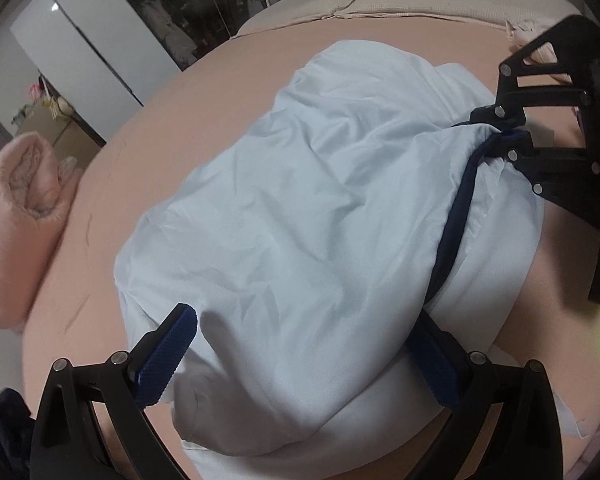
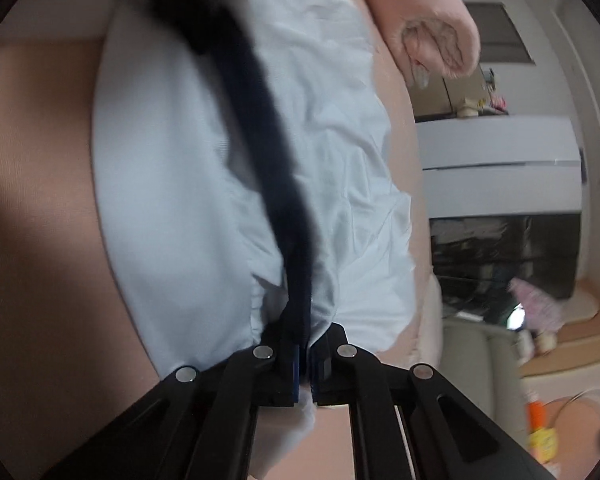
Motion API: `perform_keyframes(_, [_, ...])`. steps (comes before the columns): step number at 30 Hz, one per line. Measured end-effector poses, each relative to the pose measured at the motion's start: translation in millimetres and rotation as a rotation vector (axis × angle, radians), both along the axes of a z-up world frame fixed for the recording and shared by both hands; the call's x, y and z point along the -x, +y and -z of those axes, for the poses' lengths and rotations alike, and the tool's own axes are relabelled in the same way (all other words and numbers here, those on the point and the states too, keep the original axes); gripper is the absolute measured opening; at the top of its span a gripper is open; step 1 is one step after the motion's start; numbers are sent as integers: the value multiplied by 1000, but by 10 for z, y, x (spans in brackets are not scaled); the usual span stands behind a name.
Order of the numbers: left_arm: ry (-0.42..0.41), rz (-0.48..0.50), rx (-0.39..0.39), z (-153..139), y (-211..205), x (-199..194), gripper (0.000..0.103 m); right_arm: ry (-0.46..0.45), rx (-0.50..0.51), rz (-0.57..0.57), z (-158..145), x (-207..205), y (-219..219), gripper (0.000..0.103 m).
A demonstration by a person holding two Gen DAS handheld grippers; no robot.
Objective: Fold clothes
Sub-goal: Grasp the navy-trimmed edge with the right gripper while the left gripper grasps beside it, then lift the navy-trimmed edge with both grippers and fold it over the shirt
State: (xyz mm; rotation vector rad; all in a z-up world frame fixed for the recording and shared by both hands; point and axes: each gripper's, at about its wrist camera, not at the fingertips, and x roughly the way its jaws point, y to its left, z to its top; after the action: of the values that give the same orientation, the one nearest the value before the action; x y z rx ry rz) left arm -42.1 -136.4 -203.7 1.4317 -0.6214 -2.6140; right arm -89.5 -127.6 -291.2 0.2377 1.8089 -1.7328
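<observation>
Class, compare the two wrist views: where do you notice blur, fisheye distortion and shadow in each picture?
Left wrist view: fairly sharp on the pale blue garment, the bed bowed round by the fisheye, black vignette at the corners. Right wrist view: smeared throughout, the navy trim worst, a soft shadow on the sheet at left, while the right gripper stays crisp.

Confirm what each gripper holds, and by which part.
Right gripper pinches the pale blue garment at its navy trim, at one edge. Left gripper is open, straddling the cloth, holding nothing.
</observation>
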Motion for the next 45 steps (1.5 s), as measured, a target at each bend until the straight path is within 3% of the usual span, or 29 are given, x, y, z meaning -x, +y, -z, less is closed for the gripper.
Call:
perform_keyframes(4, [-5,117,197,9,254,9,103,35,10,-7,48,9,-8,6])
perform_keyframes(7, [-22,231,360,64,437,56,101,12,40,-4,15,27,-3,6])
perform_keyframes(9, [-52,277,406,87,499,77,91,8,60,-2,4,36,5,6])
perform_keyframes(11, [-94,291,388,101,528,81,64,12,84,-1,-5,19,26,6])
perform_keyframes(13, [-120,293,356,117,551,57,44,6,109,7,-25,33,38,6])
perform_keyframes(16, [-106,320,376,169,622,-35,27,8,136,8,-27,53,36,6])
perform_keyframes(20, [-12,470,640,463,875,-321,5,1,158,6,-21,10,75,6])
perform_keyframes(22, [20,466,675,507,897,-345,4,-3,158,7,-24,-8,86,6])
perform_keyframes(25, [26,434,611,415,824,-306,4,22,123,-14,-16,-37,70,6])
perform_keyframes(29, [56,447,667,397,817,-308,6,78,92,-75,-29,-50,70,5])
perform_keyframes(34, [110,464,777,431,807,-329,6,247,44,-176,42,-124,128,5])
perform_keyframes(41, [152,445,829,344,751,-410,6,316,19,-215,3,-173,177,3])
perform_keyframes(45, [145,428,789,232,719,-419,6,321,9,-238,-50,-314,178,3])
